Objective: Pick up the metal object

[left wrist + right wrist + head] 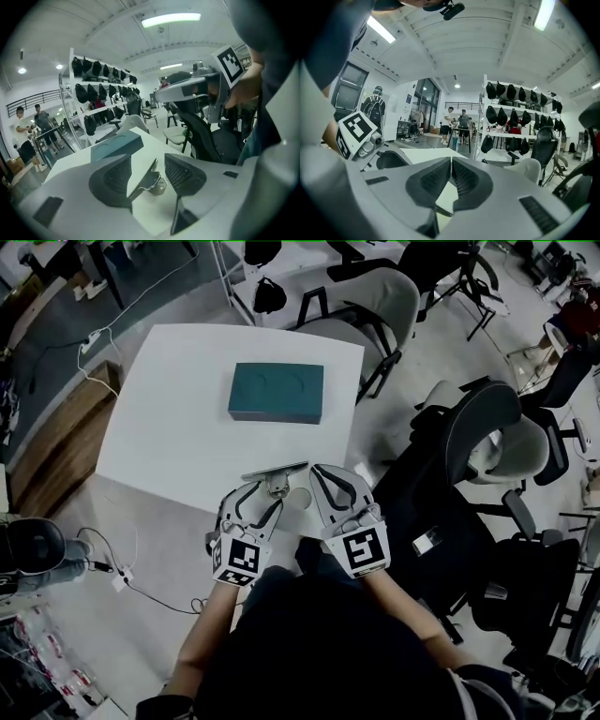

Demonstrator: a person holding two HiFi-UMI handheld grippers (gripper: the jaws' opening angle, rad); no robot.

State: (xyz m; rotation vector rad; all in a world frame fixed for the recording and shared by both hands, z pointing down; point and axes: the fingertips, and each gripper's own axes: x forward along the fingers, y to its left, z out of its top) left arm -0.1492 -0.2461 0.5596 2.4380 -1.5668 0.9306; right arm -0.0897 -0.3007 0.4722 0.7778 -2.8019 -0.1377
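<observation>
Head view: your left claw and right claw sit side by side at near edge of white counter. Metal object lies on that edge, at left claw's tips. Teal box mid-counter, well apart.
Left gripper view: your jaws stand wide, metal object on counter between them, pads not pressing it.
Right gripper view: your jaws closed together, nothing between.
</observation>
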